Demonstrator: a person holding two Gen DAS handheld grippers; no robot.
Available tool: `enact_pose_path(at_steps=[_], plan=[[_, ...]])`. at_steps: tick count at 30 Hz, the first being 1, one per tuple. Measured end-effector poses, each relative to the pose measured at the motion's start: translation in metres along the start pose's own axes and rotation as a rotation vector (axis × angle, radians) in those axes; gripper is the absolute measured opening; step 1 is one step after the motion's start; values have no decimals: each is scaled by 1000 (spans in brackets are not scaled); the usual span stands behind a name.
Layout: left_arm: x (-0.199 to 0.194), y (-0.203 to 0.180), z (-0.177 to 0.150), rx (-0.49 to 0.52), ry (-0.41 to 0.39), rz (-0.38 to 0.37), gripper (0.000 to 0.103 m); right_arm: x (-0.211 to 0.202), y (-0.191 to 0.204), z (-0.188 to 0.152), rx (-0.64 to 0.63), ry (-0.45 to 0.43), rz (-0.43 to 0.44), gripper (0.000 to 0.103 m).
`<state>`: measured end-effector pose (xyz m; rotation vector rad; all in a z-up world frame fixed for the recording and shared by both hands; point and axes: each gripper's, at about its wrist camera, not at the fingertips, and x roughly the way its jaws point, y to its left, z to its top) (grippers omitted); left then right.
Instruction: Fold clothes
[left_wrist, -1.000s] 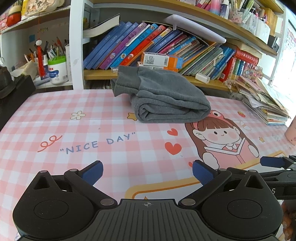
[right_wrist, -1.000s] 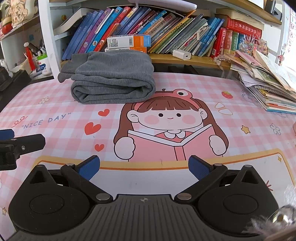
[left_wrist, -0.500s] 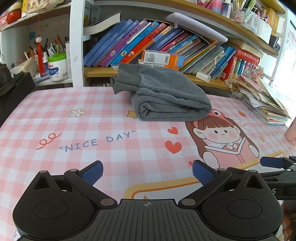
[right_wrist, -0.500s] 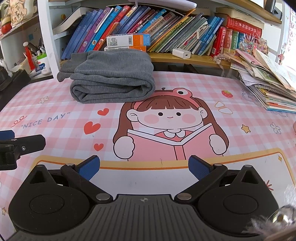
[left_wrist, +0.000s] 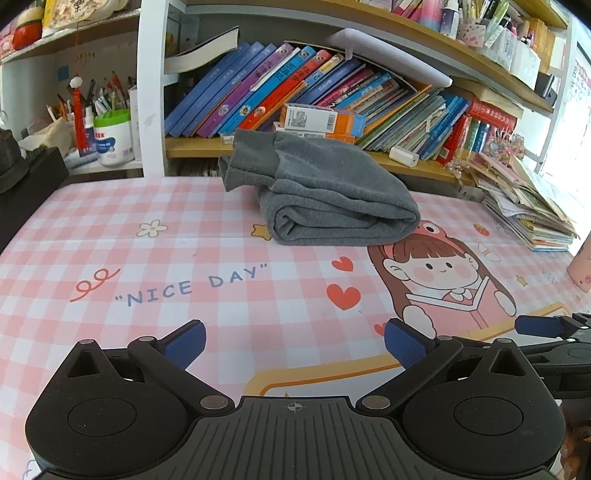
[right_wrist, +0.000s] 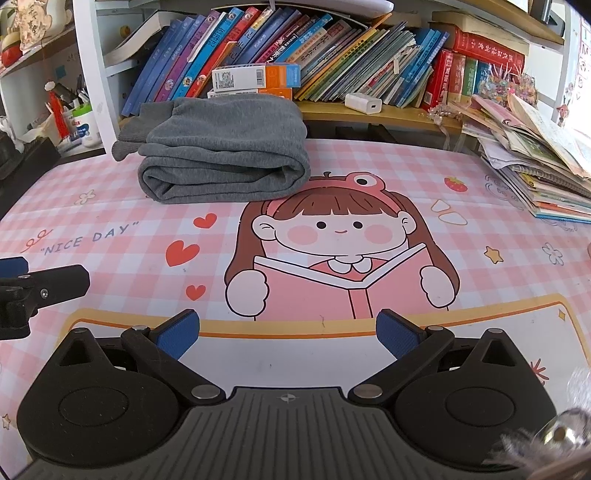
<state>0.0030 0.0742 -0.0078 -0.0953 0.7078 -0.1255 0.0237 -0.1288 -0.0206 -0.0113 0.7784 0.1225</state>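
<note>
Nothing moved: folded grey garment (left_wrist: 332, 195) well beyond left claw (left_wrist: 294, 341).

- The left black plastic gripper (left_wrist: 294, 341) has two round black discs, a ribbed grey middle plate with a small cross mark, and silver round screws.
- Its two fingers end in bumpy blue pads (left_wrist: 185, 343).
- The right black plastic gripper (right_wrist: 287, 334) looks the same, with blue pads (right_wrist: 397, 338) and silver screws.
</note>
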Motion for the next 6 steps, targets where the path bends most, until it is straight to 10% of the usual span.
enact_pose_path(at_steps=[6], plan=[[4,0,2,-6,12,2,103,2,0,1,1,4,1,103]])
